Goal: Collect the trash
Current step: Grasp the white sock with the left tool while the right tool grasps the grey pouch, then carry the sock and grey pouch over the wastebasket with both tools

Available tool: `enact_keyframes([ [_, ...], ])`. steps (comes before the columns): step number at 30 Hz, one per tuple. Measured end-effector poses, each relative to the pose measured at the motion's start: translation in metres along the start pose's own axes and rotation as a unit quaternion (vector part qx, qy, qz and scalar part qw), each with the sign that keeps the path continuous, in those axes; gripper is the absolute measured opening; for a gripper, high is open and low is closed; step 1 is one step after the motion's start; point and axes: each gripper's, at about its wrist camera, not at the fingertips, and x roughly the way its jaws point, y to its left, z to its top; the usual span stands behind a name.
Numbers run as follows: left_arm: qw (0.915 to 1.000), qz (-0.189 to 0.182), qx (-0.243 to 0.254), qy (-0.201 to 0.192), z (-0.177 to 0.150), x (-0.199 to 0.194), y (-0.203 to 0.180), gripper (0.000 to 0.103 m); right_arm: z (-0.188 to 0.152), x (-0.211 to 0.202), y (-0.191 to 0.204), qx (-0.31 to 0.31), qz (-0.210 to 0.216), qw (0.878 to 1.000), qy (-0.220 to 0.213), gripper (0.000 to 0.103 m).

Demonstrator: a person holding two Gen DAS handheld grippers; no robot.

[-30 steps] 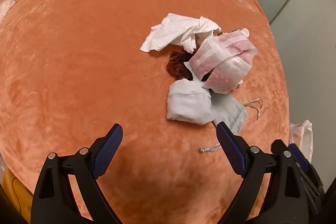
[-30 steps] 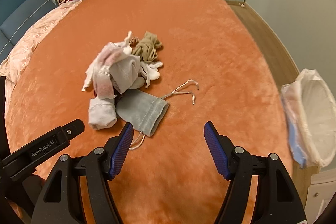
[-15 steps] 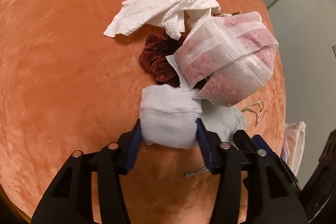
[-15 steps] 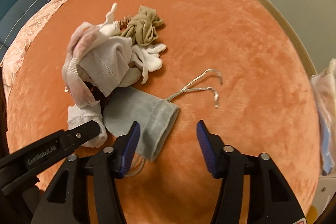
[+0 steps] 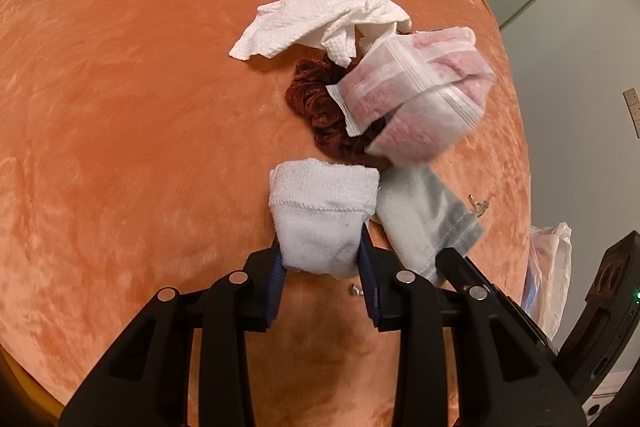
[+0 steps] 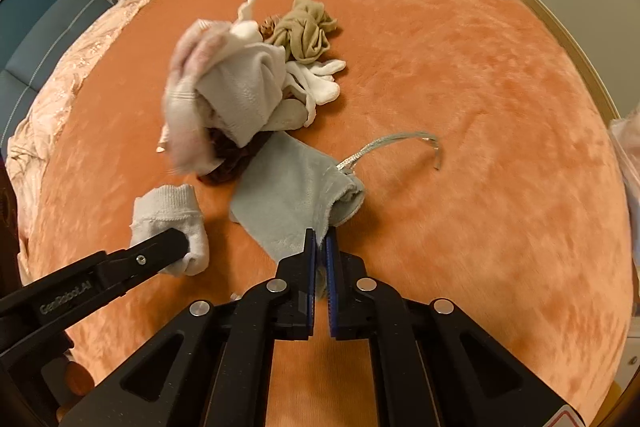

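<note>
A big bed with a soft orange blanket filled both views. A small pile of things lay in the middle of it.

At the right edge, off the bed, stood a bin with a white bag in it, well apart from the pile.

The biggest thing in the pile was a see-through zip bag with pink stuff inside. It lay on top of a dark red scrunchie. A crumpled white paper towel lay just behind them. On the far side of the pile sat a tan knotted cloth and a white glove.

A grey pouch lay flat on the blanket, at the near side of the pile. Its silver string curled away to the right. The right tongs were pressed together on the near edge of the pouch, with a thin bit of its cloth pinched between the 2 blue pads.

A small white sock lay just left of the pouch. The left tongs were clamped on it, 1 blue pad on each side of its near end. The folded cuff stuck out in front of the tongs, toward the scrunchie.

The 2 tongs were close, side by side.
</note>
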Motion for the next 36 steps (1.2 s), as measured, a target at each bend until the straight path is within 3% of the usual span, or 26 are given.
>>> enact_keyframes([
  [6,0.9997,0.0,0.021,-0.013,-0.019,-0.023,-0.021,0.031,-0.009,-0.038,-0.009,0.01,0.005,1.0,-0.025,0.005],
  [14,0.994,-0.005,0.09,-0.063,-0.043,-0.07,-0.082,0.032,-0.015,-0.112,-0.031,0.015,0.004,0.996,-0.089,0.004],
  [25,0.978,-0.032,0.171,-0.116,-0.076,-0.128,-0.171,0.032,-0.012,-0.217,-0.09,0.049,0.002,0.981,-0.189,0.004],
  [36,0.9572,-0.051,0.25,-0.136,-0.118,-0.151,-0.258,0.032,-0.02,-0.283,-0.153,0.086,-0.02,0.965,-0.246,0.004],
])
